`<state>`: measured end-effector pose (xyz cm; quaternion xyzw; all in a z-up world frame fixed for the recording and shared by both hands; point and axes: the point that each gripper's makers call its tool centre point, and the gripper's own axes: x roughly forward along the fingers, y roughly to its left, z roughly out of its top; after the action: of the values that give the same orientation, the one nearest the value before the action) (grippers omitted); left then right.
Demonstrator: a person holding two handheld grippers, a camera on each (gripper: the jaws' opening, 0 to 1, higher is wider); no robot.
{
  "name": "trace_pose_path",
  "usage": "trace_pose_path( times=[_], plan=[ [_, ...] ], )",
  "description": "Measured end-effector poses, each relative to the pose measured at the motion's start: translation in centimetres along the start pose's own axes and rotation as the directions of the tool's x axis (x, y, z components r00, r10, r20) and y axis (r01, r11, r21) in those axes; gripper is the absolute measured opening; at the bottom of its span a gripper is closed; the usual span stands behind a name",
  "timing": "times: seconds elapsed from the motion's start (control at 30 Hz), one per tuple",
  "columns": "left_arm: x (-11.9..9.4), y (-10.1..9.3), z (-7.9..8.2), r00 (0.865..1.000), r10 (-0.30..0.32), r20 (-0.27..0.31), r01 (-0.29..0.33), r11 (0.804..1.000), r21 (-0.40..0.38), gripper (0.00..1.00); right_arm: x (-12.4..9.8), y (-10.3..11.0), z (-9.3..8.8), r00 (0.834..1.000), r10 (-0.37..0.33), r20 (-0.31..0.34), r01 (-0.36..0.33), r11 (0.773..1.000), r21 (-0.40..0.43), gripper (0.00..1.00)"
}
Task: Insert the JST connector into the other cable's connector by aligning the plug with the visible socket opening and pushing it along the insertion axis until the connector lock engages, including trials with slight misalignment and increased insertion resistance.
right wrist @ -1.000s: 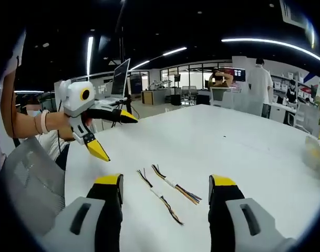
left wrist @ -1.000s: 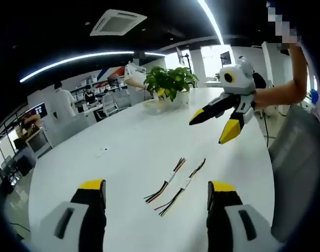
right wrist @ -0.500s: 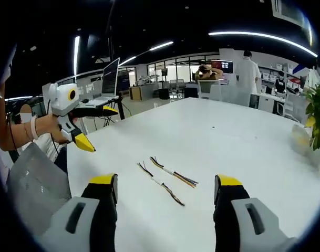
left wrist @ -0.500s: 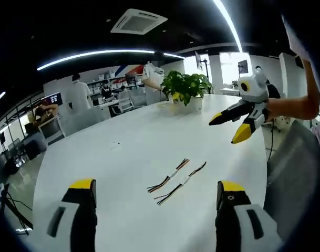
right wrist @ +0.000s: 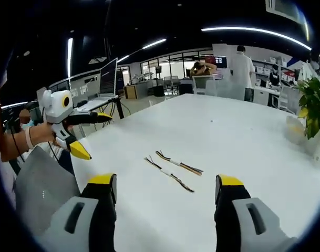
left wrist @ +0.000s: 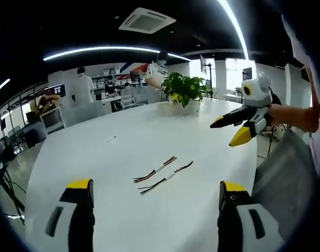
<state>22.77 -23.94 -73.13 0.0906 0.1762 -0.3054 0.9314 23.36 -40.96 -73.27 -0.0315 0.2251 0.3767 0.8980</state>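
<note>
Two short cables with multicoloured wires and white connectors lie side by side on the white table (left wrist: 123, 152). In the left gripper view, the far cable (left wrist: 155, 169) and the near cable (left wrist: 165, 177) rest ahead of my open left gripper (left wrist: 155, 190). My right gripper (left wrist: 231, 130) hovers open over the table's right edge, held by a hand. In the right gripper view, the same cables (right wrist: 179, 166) (right wrist: 169, 175) lie ahead of my open right gripper (right wrist: 166, 185), and the left gripper (right wrist: 87, 134) hangs open at the left. Nothing is held.
A potted plant (left wrist: 185, 89) stands at the table's far end, also seen as a plant (right wrist: 313, 107) at the right. A grey chair back (left wrist: 286, 178) sits at the table's edge. A laptop (right wrist: 104, 84) and several people at desks are beyond.
Both cameras have drawn back and shifted, so the cables look smaller and farther. The cables lie as before. Both grippers stay open.
</note>
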Motion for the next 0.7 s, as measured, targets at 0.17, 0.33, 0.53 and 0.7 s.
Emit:
trace_pose_path(
  times=[0.17, 0.33, 0.53, 0.7],
  plan=[
    [0.0, -1.1, -0.5, 1.000, -0.008, -0.019, 0.008, 1.000, -0.006, 0.98, -0.4, 0.3, -0.5, 1.000, -0.012, 0.002, 0.012, 1.000, 0.010, 0.77],
    [0.0, -1.5, -0.8, 1.000, -0.006, -0.025, 0.006, 1.000, -0.011, 0.98, -0.4, 0.8, -1.0, 1.000, -0.017, 0.001, 0.017, 1.000, -0.007, 0.77],
    [-0.4, -1.3, -1.6, 0.999, 0.014, -0.045, -0.014, 1.000, 0.002, 0.98, -0.1, 2.1, -1.8, 1.000, 0.014, -0.003, -0.014, 1.000, -0.003, 0.76],
    [-0.7, -2.1, -1.7, 1.000, 0.007, -0.018, -0.009, 0.998, -0.069, 0.98, 0.1, 2.3, -1.9, 1.000, 0.003, -0.005, -0.003, 1.000, -0.011, 0.76]
  ],
)
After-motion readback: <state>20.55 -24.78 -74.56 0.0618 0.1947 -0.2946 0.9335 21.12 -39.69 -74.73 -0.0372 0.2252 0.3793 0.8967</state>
